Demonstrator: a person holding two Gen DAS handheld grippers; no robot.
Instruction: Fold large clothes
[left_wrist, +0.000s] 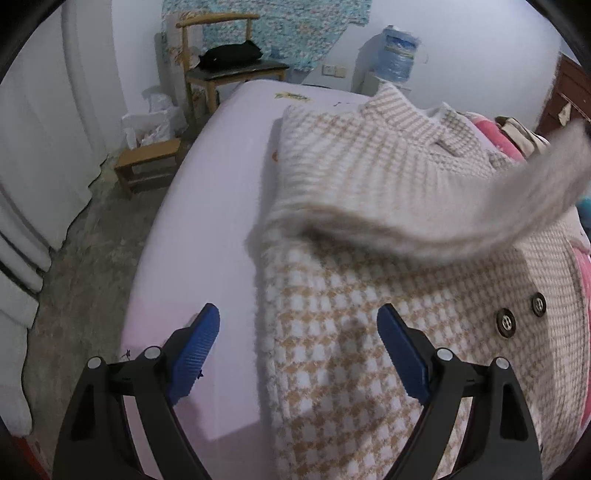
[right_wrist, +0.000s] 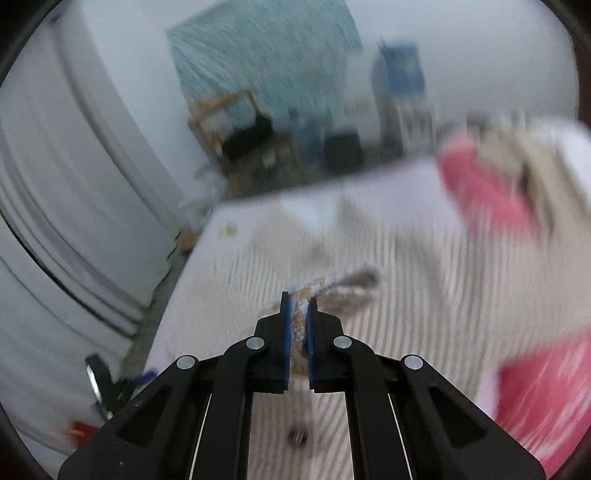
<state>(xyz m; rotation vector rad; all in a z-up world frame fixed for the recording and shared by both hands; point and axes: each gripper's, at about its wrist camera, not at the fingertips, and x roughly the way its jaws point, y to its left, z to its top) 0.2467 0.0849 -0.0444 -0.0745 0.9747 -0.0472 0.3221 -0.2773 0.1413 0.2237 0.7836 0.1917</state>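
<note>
Left wrist view shows the left gripper (left_wrist: 297, 339) with its jaws wide apart and nothing between them, above the near edge of the coat (left_wrist: 369, 295). The checked coat lies spread on the bed (left_wrist: 207, 206), with one sleeve (left_wrist: 480, 221) lifted off it. Right wrist view is blurry, but the right gripper (right_wrist: 298, 301) is clamped on a bit of coat cloth.

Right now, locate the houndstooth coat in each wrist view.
Left wrist: houndstooth coat fills centre and right, spread on the bed, a sleeve lifted across it.
Right wrist: blurred coat fills the lower centre, fabric pinched in the right gripper.
Shared landmark: wooden chair at the wall.
</note>
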